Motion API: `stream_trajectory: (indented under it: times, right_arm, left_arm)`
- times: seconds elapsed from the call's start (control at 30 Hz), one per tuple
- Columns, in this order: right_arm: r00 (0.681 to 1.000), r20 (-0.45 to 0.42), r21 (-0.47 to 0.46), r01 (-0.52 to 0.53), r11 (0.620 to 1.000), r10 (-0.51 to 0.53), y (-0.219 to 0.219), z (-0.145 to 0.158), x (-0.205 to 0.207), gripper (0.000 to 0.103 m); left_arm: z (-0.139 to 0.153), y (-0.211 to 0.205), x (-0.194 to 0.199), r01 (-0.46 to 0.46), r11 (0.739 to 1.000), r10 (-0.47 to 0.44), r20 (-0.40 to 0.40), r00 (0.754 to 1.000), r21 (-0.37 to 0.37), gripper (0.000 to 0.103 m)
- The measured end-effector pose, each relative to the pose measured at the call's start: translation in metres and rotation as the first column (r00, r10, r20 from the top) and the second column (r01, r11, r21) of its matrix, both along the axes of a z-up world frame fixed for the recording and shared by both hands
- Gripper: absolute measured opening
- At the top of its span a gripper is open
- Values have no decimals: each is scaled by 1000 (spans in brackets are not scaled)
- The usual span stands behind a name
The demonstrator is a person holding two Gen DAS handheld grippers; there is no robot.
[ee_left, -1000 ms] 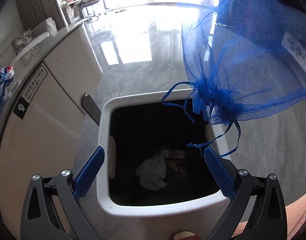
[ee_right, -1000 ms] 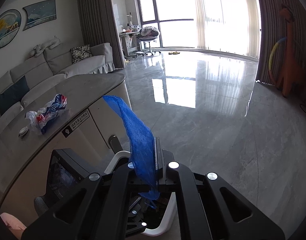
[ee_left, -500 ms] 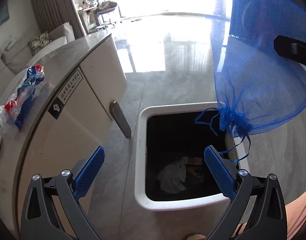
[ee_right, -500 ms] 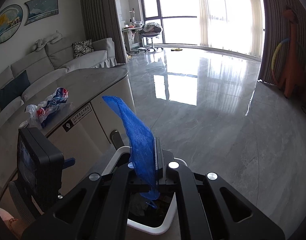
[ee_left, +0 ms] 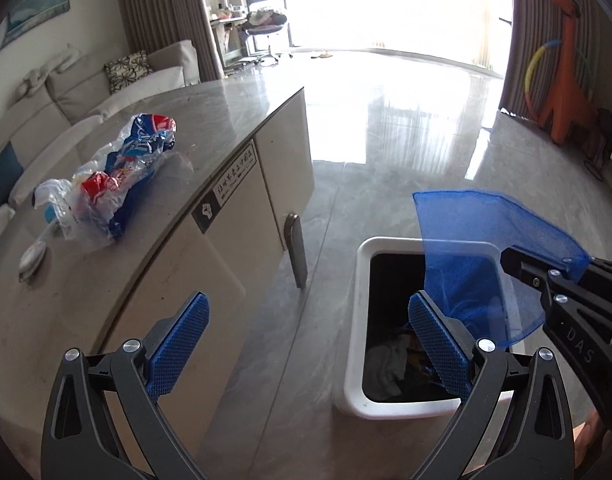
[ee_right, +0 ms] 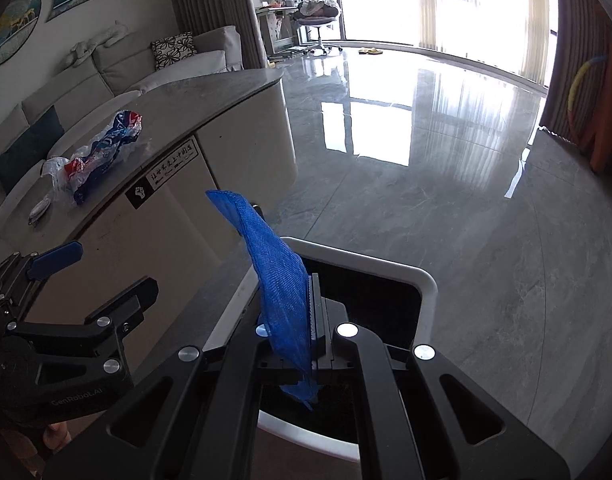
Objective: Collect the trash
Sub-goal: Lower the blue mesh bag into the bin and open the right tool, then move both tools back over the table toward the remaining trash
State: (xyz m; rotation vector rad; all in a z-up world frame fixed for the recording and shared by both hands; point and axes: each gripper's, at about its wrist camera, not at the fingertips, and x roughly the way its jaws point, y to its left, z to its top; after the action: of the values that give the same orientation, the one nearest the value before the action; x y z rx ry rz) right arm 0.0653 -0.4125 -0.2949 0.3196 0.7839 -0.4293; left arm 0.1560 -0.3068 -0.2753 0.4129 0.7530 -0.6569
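Two grippers: the right gripper [ee_right: 312, 320] pinches a blue mesh bag [ee_left: 466, 264] over the white bin [ee_left: 356, 320], the left gripper [ee_left: 310, 340] spread empty at nine o'clock.

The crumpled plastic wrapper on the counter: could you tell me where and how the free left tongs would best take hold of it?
Probably the raised, bunched blue-and-red middle of the crumpled plastic wrapper, coming from above with the left tongs spanning its narrow width. It lies flat and elongated on the counter, so a side approach would likely just push it. The thin clear edges look too flimsy to hold.
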Motion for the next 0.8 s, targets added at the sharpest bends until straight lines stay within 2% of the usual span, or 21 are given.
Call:
stream_trajectory:
  times: [0.13,0.17,0.2,0.23,0.27,0.4,0.53,0.67,0.8]
  right_arm:
    - [998,-60,-1,-5,1000,4,7,-18,12,4]
    - [997,-75,-11,-1,1000,0,7,-19,15,8]
    - [995,-100,-15,-2,1000,1,8,-22,19,41]
    - [993,-114,-9,-2,1000,1,7,-25,21,89]
    - [993,-113,-17,13,1000,-15,7,-25,20,100]
    - [997,-66,-76,38,996,-43,10,-8,16,98]
    - [999,2,-44,40,998,-40,11,7,11,98]
    - [998,66,-68,8,998,-3,29,29,16,98]
    - [990,129,-82,-54,995,64,53,55,34,98]
  left_arm:
    - [2,7,4,-12,1000,12,0,1000,-11,98]
    - [3,9,6,-14,1000,14,1,1000,-14,98]
    - [4,10,6,-16,1000,16,3,1000,-15,98]
    - [5,12,7,-18,1000,18,6,1000,-16,98]
    - [6,14,8,-22,1000,22,9,1000,-20,98]
    - [13,26,12,-48,998,49,20,999,-45,98]
    - [24,44,18,-88,993,91,31,995,-74,98]
    - [37,70,28,-141,984,146,42,988,-109,98]
    - [52,104,43,-222,964,230,40,972,-146,98]
